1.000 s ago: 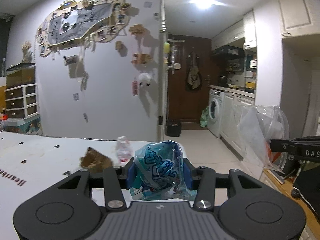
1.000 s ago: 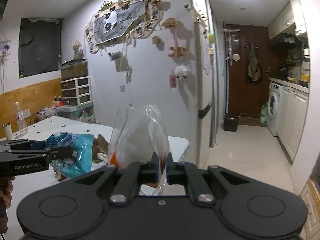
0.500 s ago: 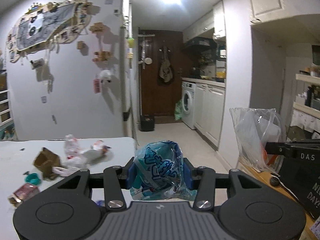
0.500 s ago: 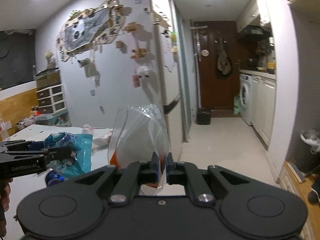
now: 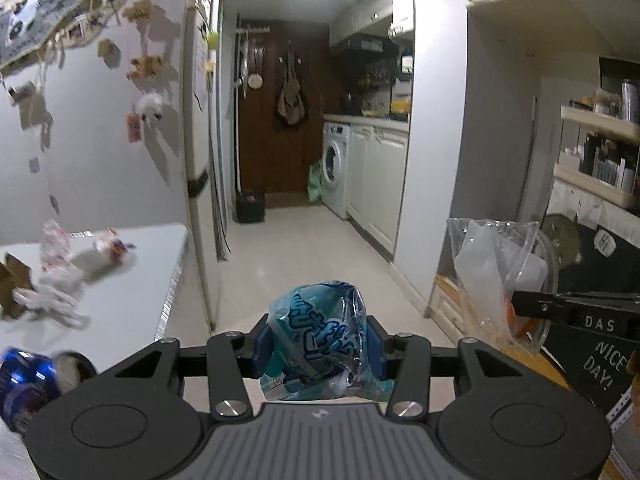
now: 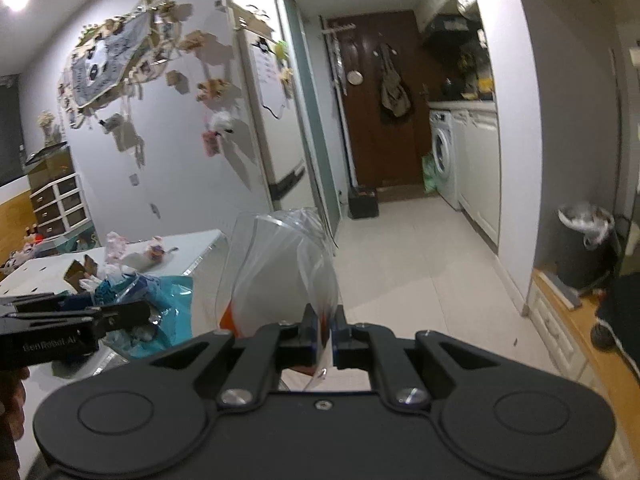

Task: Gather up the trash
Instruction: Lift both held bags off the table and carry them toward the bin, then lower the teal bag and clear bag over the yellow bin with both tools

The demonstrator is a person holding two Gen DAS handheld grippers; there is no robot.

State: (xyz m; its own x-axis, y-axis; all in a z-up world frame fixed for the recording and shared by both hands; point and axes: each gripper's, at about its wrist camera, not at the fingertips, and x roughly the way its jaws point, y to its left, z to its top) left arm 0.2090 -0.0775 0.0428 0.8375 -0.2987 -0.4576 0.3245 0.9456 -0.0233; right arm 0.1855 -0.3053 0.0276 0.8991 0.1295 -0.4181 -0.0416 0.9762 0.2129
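The left gripper (image 5: 319, 346) clamps a crumpled blue wrapper (image 5: 318, 346) between its blue pads, which press its sides. The right gripper (image 6: 325, 330) is pinched tight on the lower edge of a clear bag (image 6: 280, 276), which stands up in front of it, open-mouthed, with something orange at the bottom. Both are held over the floor (image 5: 304, 256) just past the corner of a white table (image 5: 132, 280).

More trash lies on the table: a torn cardboard piece (image 5: 14, 288), white crumpled paper (image 5: 52, 300), small wrappers (image 5: 112, 244) and, at the near edge, a blue can (image 5: 24, 380) on its side.

Ahead, a corridor runs to a brown door (image 6: 376, 112), with a washer (image 6: 442, 160) on its right. A lined bin (image 6: 584, 244) stands by the right wall, with open floor between it and the grippers. To the right is a black sign (image 5: 600, 356) reading NICE DAY.
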